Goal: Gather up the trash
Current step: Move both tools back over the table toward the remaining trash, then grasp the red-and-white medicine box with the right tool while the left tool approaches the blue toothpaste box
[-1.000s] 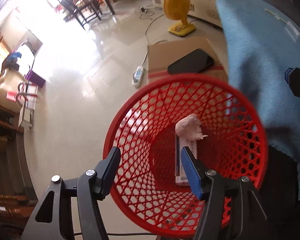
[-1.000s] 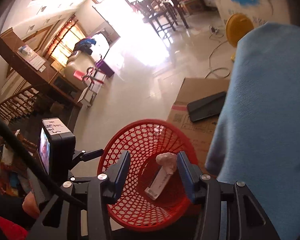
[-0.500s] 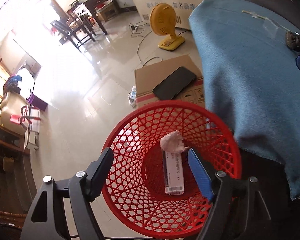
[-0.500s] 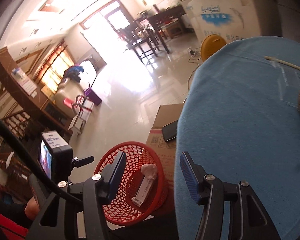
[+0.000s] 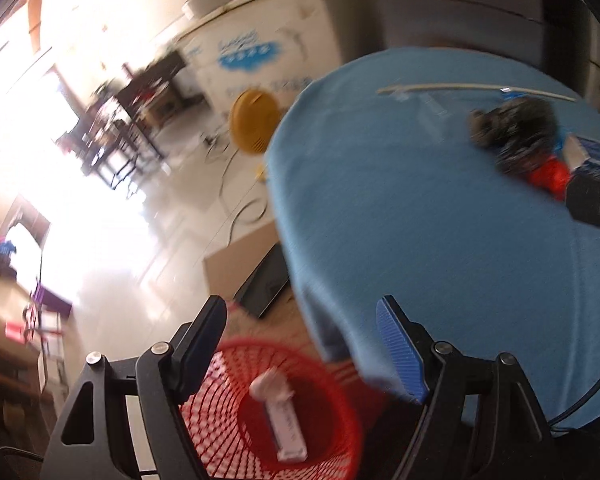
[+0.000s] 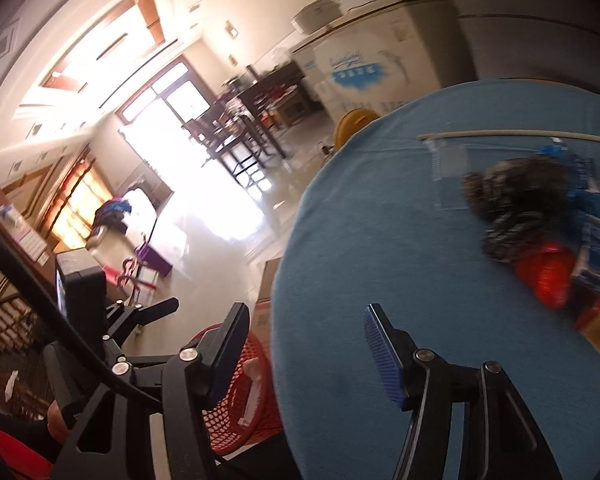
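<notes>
Left wrist view: the left gripper [image 5: 300,344] has its jaws spread, just widened, with nothing between them. Beneath them, at 6 o'clock, the red mesh basket [image 5: 332,412] stands on the floor with a white box [image 5: 286,428] and a crumpled tissue [image 5: 266,386] inside. The blue tablecloth [image 5: 440,220] fills the frame from 12 to 4 o'clock; its curved edge hangs just beside the basket rim. At 2 o'clock a dark fuzzy heap [image 5: 516,132] and a red scrap [image 5: 550,178] lie on it, well apart from the edge. Bare glossy floor [image 5: 112,264] lies at 9 o'clock. A white carton [image 5: 256,56] at 12 o'clock bears blue writing, too blurred to read.

Right wrist view: the right gripper [image 6: 306,342] is also parted and empty, having just opened further, straddling the tablecloth edge [image 6: 278,320]. The basket sits at 7 o'clock, the trash heap at 3 o'clock. The carton's lettering is unreadable here as well.
</notes>
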The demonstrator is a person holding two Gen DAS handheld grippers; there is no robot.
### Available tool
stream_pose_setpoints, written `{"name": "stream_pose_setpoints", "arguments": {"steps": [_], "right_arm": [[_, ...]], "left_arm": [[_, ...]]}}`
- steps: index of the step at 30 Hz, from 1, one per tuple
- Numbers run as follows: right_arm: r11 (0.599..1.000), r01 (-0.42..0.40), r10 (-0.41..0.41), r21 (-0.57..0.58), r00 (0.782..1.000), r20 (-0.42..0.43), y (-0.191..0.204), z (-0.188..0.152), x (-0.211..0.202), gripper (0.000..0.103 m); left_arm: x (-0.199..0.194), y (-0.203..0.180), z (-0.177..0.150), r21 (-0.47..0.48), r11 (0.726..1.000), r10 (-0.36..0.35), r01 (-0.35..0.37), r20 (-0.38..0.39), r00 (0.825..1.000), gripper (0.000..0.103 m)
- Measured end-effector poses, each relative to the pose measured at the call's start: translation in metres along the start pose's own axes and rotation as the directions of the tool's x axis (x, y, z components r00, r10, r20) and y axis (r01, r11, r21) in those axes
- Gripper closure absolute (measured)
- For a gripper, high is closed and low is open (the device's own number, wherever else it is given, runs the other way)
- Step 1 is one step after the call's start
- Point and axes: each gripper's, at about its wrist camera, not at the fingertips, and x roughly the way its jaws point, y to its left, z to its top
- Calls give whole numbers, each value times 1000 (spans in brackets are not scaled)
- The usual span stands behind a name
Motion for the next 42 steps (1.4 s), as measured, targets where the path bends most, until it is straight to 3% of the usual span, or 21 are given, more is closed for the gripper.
{"name": "stream_pose_setpoints", "arguments": {"steps": [7, 15, 21, 27, 32, 34, 38, 40, 42], "right_arm": [[992, 86, -94, 87, 992, 89, -40, -4, -55, 39], [969, 177, -203, 173, 967, 151, -75, -13, -103, 39], [935, 254, -299, 246, 940, 166, -105, -18, -127, 38], [886, 340, -392, 314, 912, 121, -136, -26, -137, 37], [861, 310, -382, 404, 918, 108, -166, -38, -145, 37], [852, 287, -371, 438, 921, 118, -175, -40, -148, 37], [860, 238, -326, 452, 937, 125, -193, -39, -142, 36], [848, 194, -291, 494, 948, 127, -211, -38, -136, 36], [841, 94, -210, 532, 964, 161, -230, -38, -129, 36]], "left_arm": [[-14, -49, 30, 101, 992, -85, 79, 57, 995, 24], [-19, -98, 47, 179, 974, -152, 137, 73, 986, 24], [-9, -135, 60, 234, 956, -192, 179, 34, 981, 24], [12, -161, 77, 249, 923, -288, 292, -54, 956, 24], [19, -167, 99, 231, 889, -382, 395, -100, 919, 24], [21, -165, 108, 214, 887, -397, 409, -99, 913, 24], [27, -162, 120, 182, 872, -437, 455, -128, 890, 24], [30, -160, 129, 158, 863, -461, 479, -139, 876, 24], [31, -161, 137, 137, 852, -489, 506, -139, 861, 24]]}}
